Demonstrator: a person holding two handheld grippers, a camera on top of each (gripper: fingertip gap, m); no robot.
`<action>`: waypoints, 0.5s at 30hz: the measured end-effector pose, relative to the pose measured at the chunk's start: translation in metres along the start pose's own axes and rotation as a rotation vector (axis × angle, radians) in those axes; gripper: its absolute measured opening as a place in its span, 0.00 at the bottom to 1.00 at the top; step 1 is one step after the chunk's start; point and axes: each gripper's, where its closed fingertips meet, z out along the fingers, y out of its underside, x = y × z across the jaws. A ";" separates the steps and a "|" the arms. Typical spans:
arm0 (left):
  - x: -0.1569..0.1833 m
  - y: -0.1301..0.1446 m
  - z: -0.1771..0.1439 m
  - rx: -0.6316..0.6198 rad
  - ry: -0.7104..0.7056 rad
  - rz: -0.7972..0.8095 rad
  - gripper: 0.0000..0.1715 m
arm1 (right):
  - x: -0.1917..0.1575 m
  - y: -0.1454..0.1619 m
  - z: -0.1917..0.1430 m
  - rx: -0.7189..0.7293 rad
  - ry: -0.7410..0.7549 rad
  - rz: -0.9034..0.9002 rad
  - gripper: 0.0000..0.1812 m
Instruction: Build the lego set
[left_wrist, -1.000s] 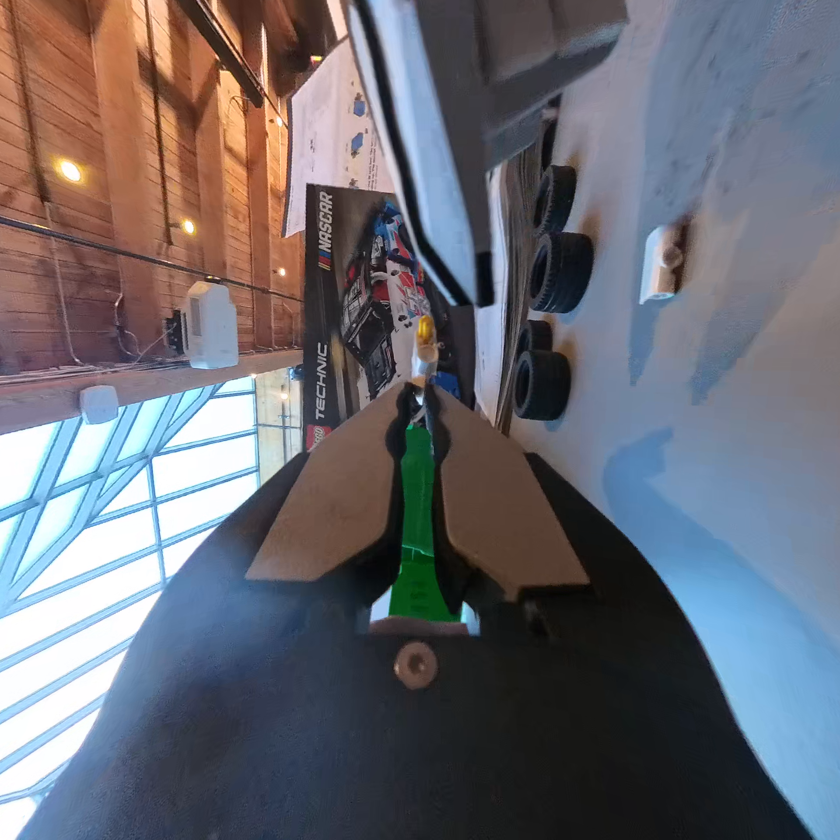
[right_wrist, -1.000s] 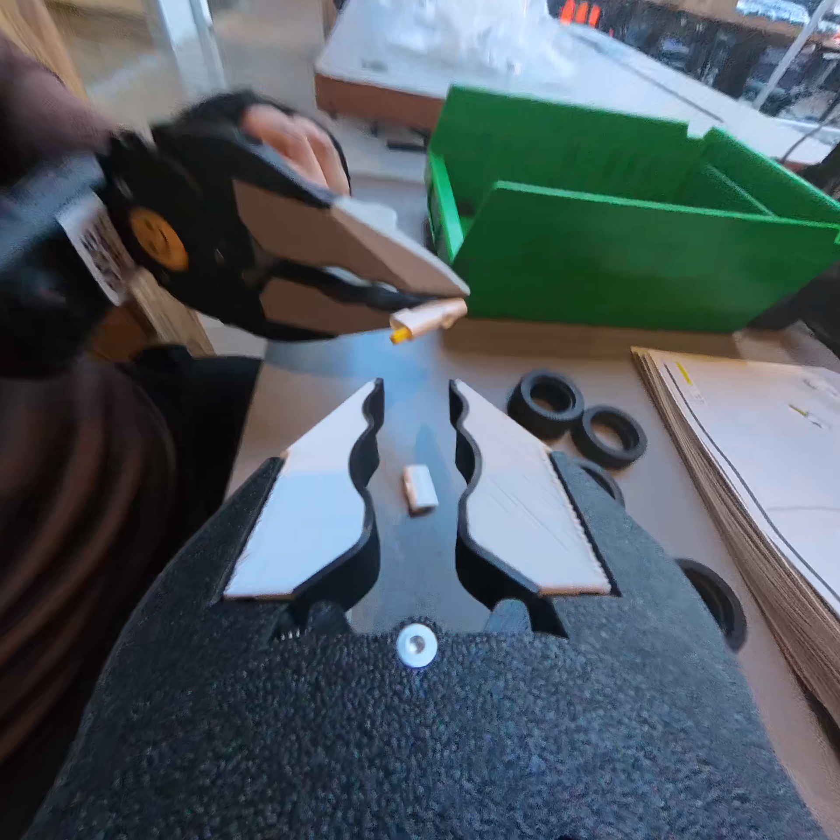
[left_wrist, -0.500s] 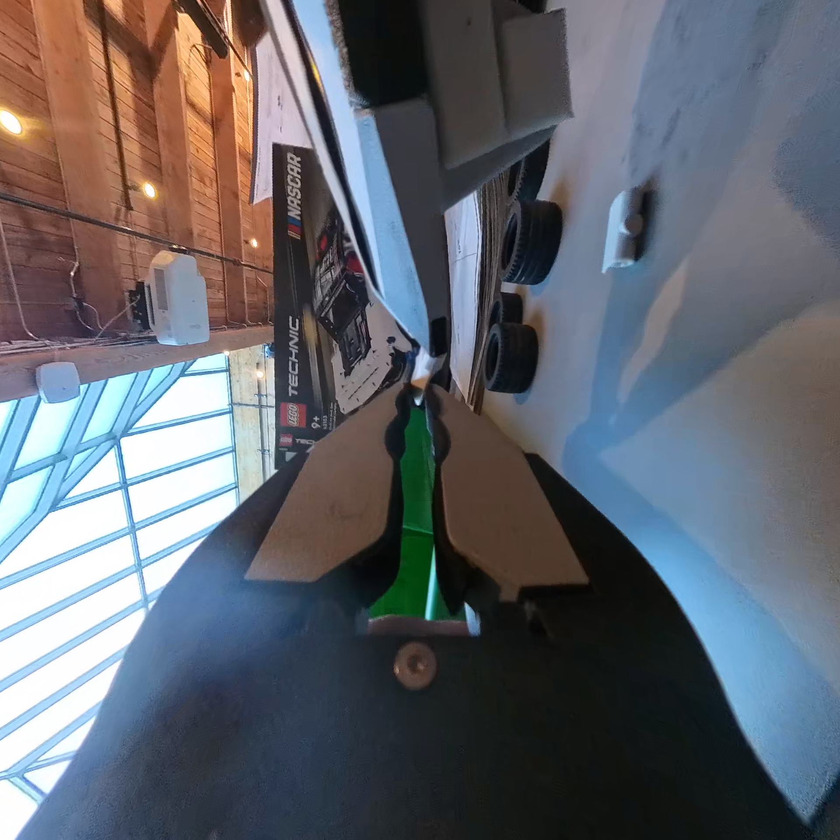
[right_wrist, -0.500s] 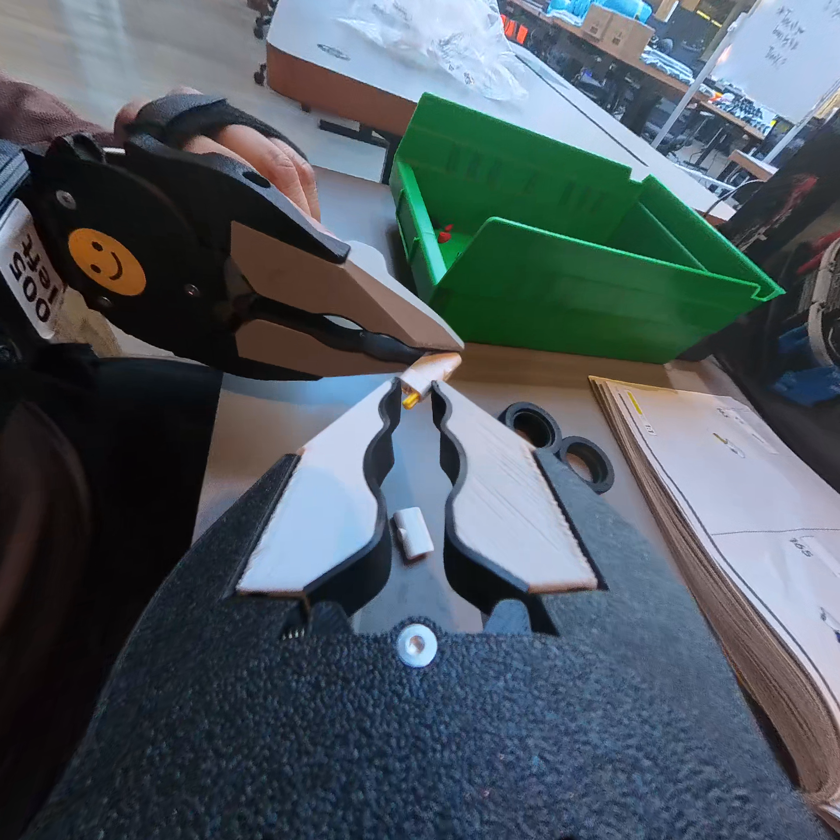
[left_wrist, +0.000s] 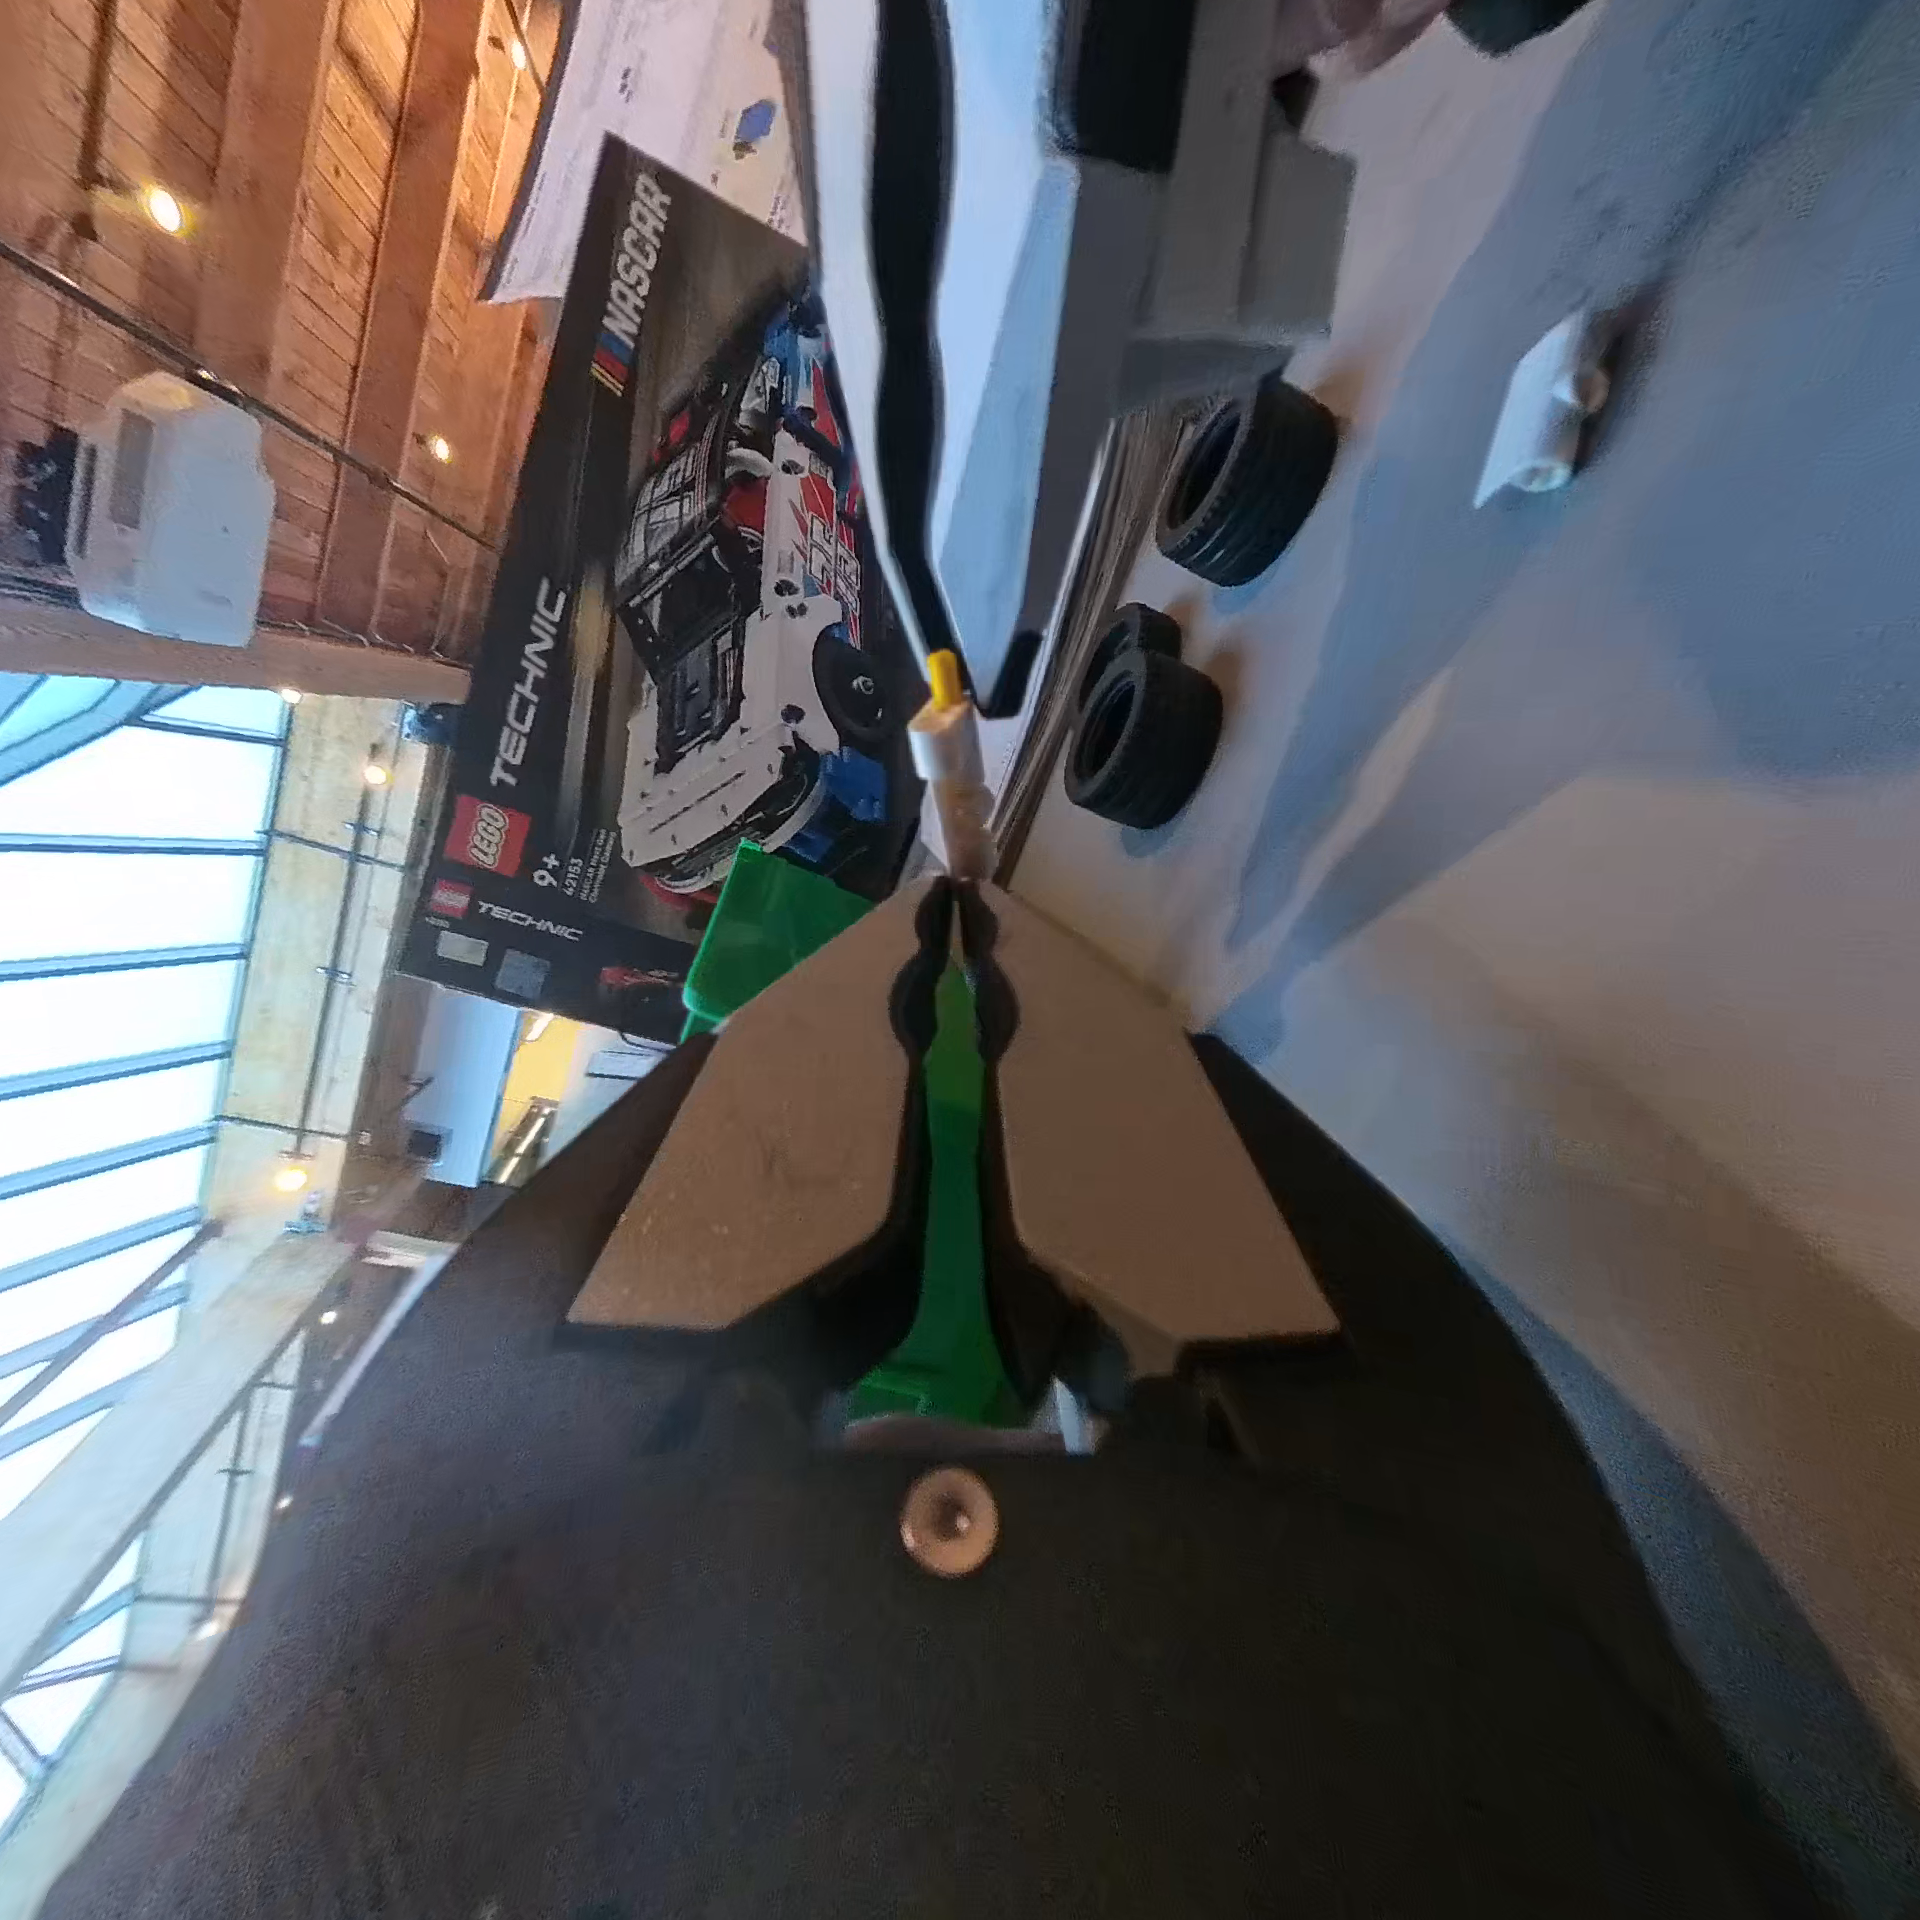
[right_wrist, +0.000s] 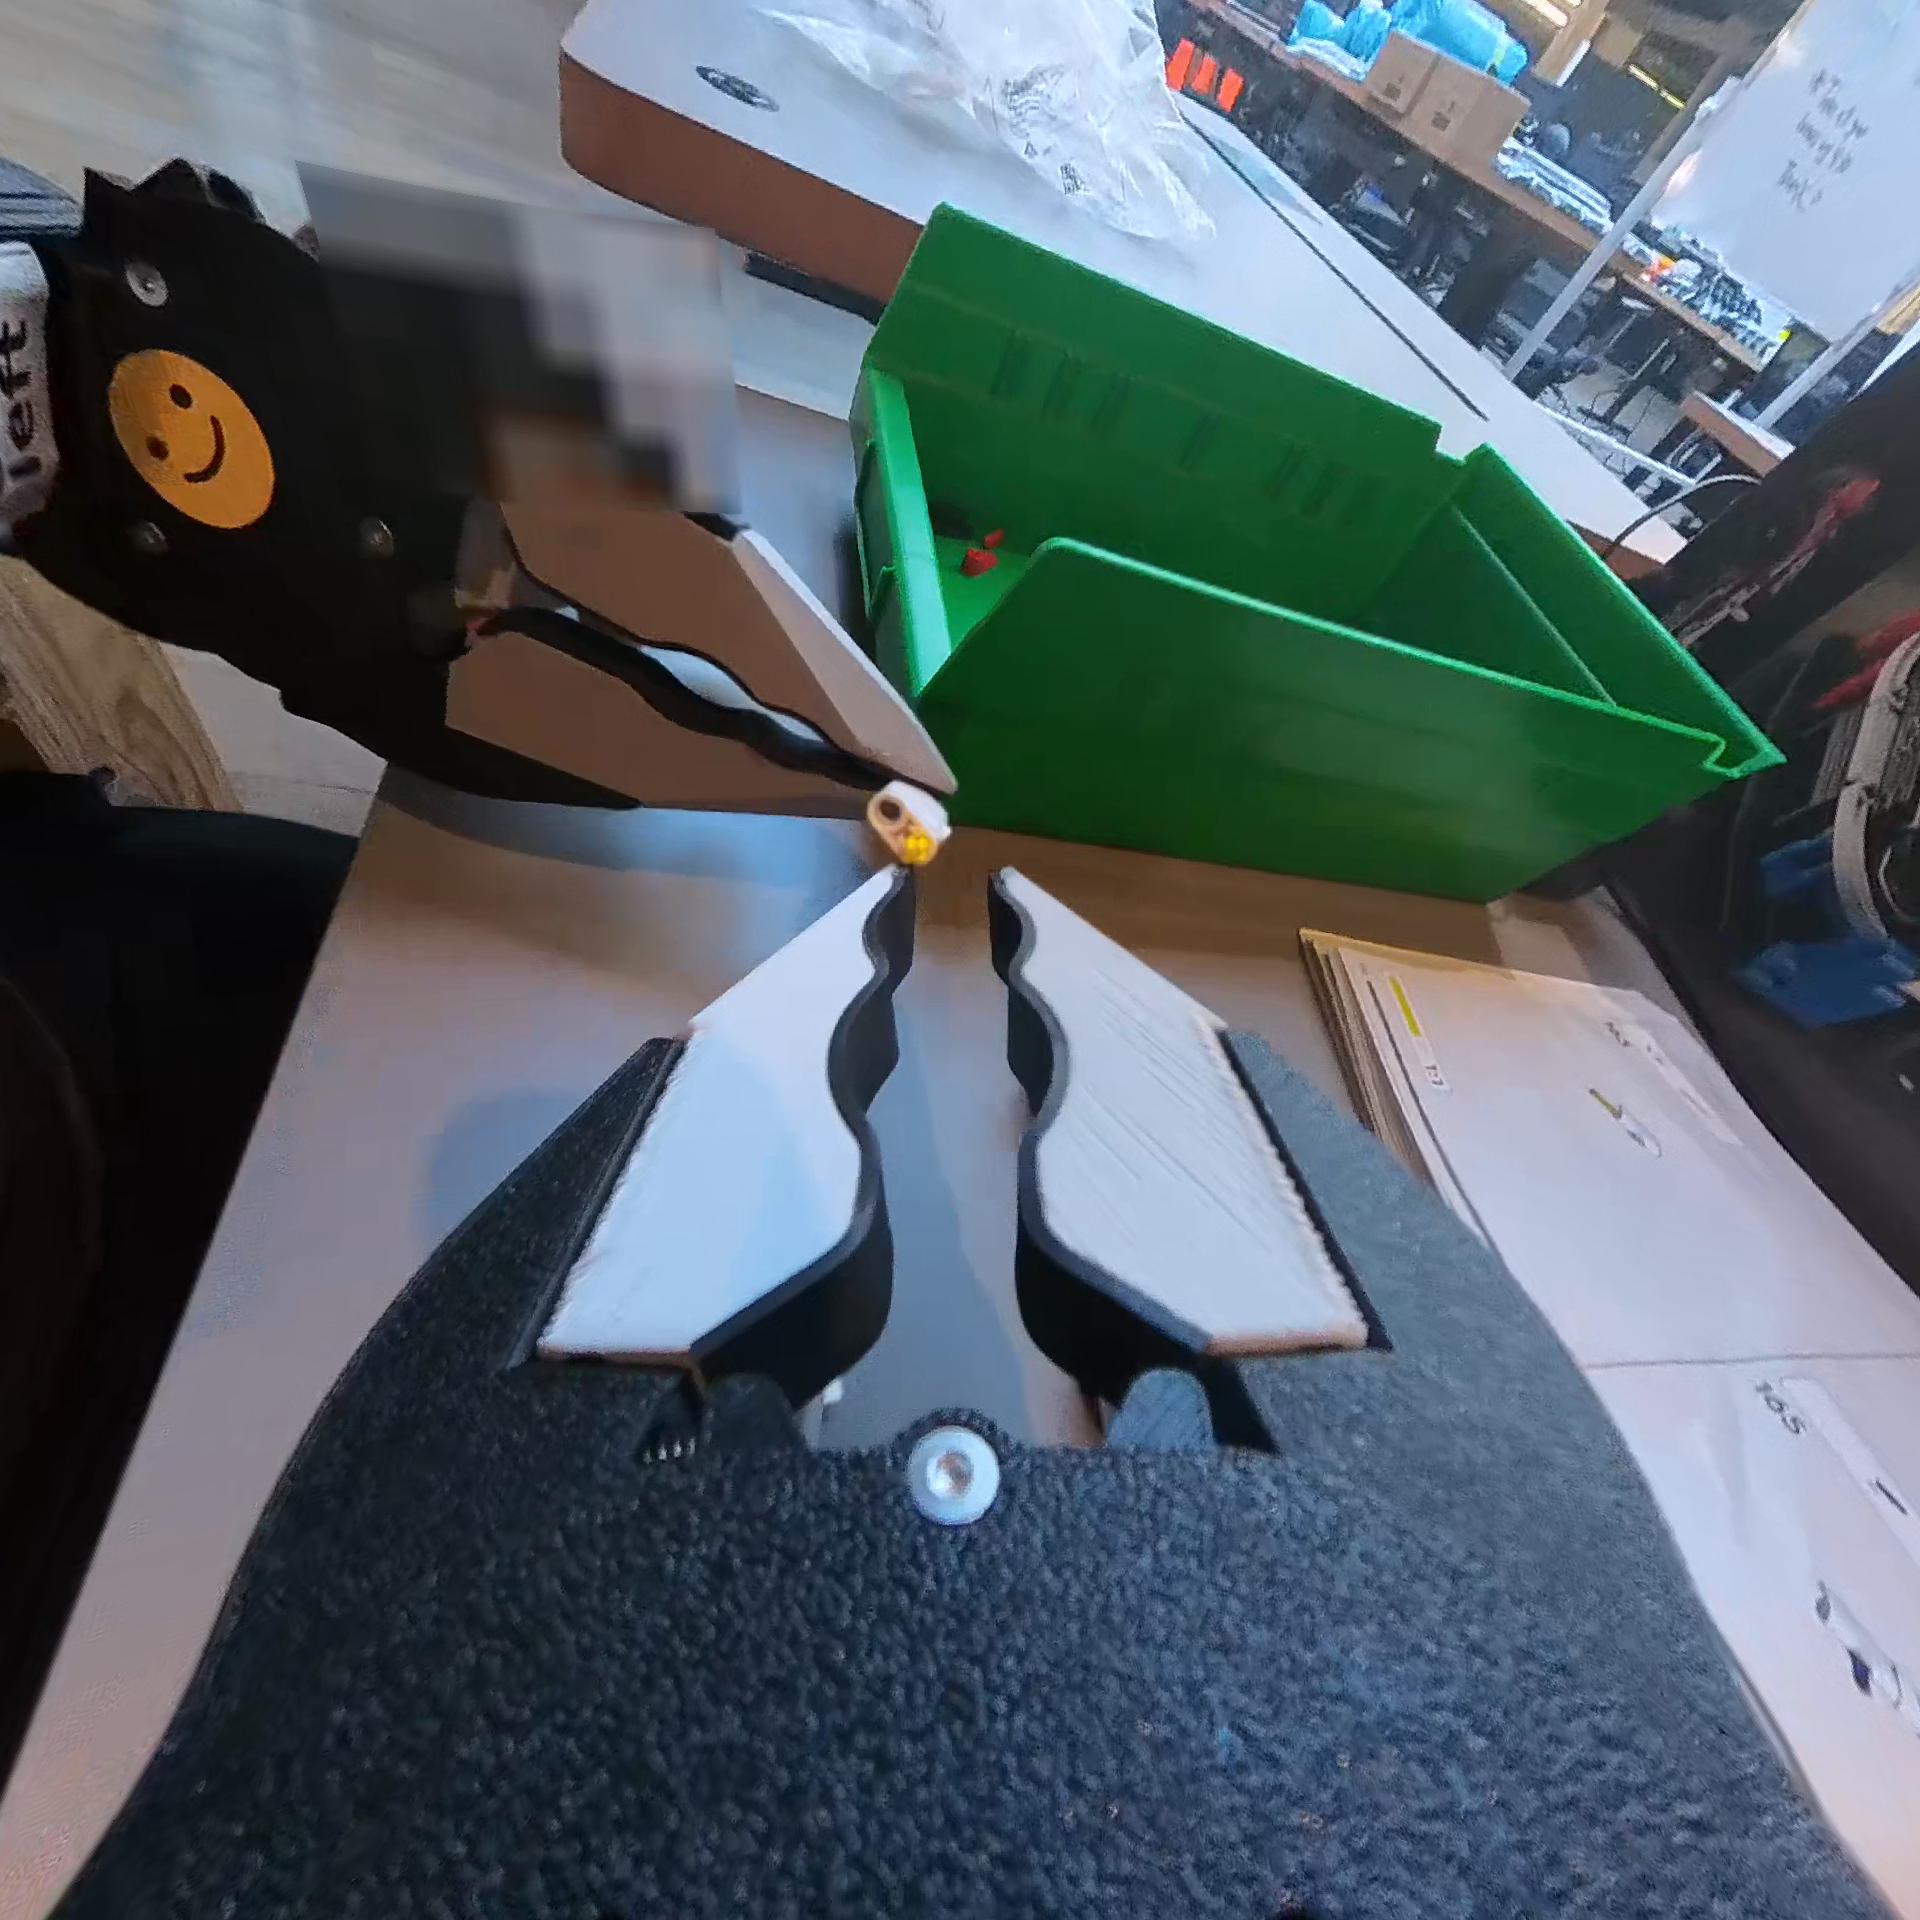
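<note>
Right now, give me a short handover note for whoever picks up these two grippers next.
Left gripper: shut on a small white piece with a yellow pin, held in the air.
Right gripper: open and empty, its fingers just below that piece.
On the table: another small white piece, loose black tires, the open instruction booklet, and a green bin at the back.
Done: the pin appears seated in the white piece.
Left: take or join the held piece with the right gripper; tires and most of the build remain.
</note>
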 end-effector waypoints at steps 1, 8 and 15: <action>0.000 -0.002 -0.001 0.020 0.012 -0.020 0.00 | 0.001 0.000 0.002 0.005 -0.009 -0.006 0.08; -0.006 0.006 -0.007 0.041 0.103 -0.219 0.00 | 0.005 -0.012 0.012 0.087 -0.077 -0.017 0.08; 0.001 0.034 -0.004 -0.050 0.124 -0.151 0.00 | 0.017 -0.018 0.016 0.127 -0.105 0.019 0.08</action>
